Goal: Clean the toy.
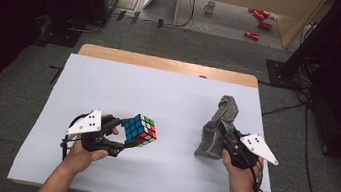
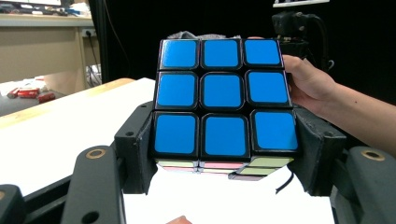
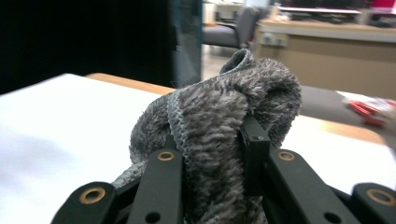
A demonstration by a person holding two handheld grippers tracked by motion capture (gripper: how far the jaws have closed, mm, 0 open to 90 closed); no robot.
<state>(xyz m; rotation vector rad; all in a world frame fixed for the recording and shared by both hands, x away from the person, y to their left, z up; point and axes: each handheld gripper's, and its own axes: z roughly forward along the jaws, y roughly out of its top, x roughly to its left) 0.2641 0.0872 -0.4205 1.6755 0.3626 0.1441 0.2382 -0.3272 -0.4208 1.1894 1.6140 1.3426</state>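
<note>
Left gripper (image 1: 124, 137) has the puzzle cube (image 1: 141, 130) clamped between its two black jaws, lifted just off the white counter (image 1: 168, 100) at the near left. In the left gripper view the cube (image 2: 224, 105) is a hard, glossy plastic block, square stickers in a three-by-three grid with black borders, the whole facing side blue. The jaws press its lower corners from either side, and pale yellow and pink stickers peek out along the underside. From the high view the cube sits tilted, blue side towards the person, a mixed green, red and white face turned up.

Over on the right, the right gripper (image 1: 227, 140) is closed on a grey cloth (image 1: 217, 128), which stands up in a crumpled, soft heap near the counter's right edge. In the right gripper view the cloth (image 3: 219, 116) is fluffy, looped terry pile with a stitched hem running down between the jaws, bunched and folded over on top. The counter itself is smooth and matte white, with a strip of wood showing along the far edge.
</note>
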